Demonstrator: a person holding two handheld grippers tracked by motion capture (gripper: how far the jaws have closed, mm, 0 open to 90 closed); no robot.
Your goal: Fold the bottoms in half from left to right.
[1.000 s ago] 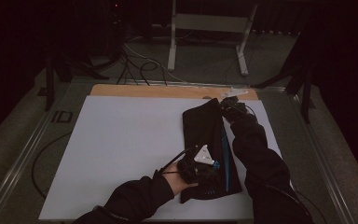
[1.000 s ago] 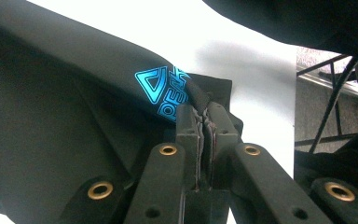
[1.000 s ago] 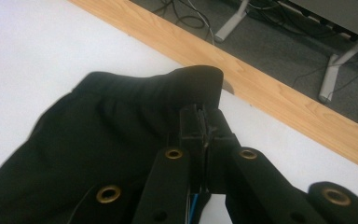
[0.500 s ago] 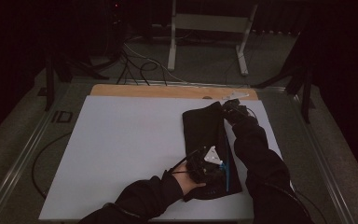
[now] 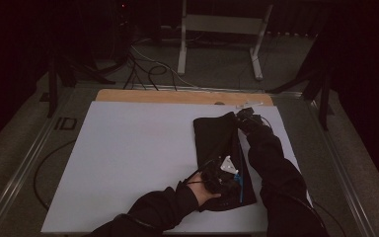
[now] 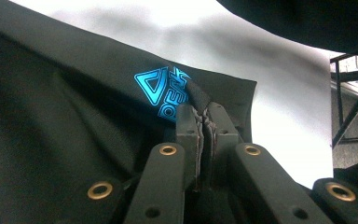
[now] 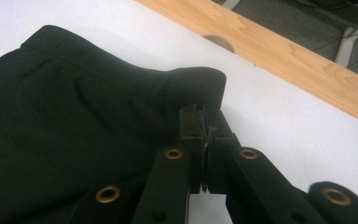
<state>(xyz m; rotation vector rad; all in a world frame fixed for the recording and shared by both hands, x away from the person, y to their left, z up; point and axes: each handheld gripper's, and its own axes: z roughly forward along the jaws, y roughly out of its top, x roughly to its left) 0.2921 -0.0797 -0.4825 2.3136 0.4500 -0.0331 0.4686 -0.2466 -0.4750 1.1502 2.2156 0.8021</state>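
- The step in hand looks like laying a black garment [image 5: 220,148], probably shorts, flat on the white surface [image 5: 128,163]; it lies on the right half of the surface, its long side running away from the person.
- The left gripper [image 6: 204,122] is clamped on the near hem, right beside the blue logo [image 6: 161,91]; a pinch of cloth stands up between its jaws.
- The right gripper [image 7: 204,127] is clamped on the far corner, at the waistband end, near the wooden edge [image 7: 279,51] of the surface.
- To do it well, I would keep both grips firm and draw the two ends gently apart, so the cloth goes taut before it settles.
- Lower both ends together and level; letting one corner drop first would likely leave a fold.
- Let go only once the cloth lies fully on the surface.
- Pose, high view: the left hand [image 5: 202,185] comes in low from the bottom, gripper angled to the right over the near end.
- The right forearm [image 5: 269,158] stretches far forward along the garment's right side, its gripper at the far corner.
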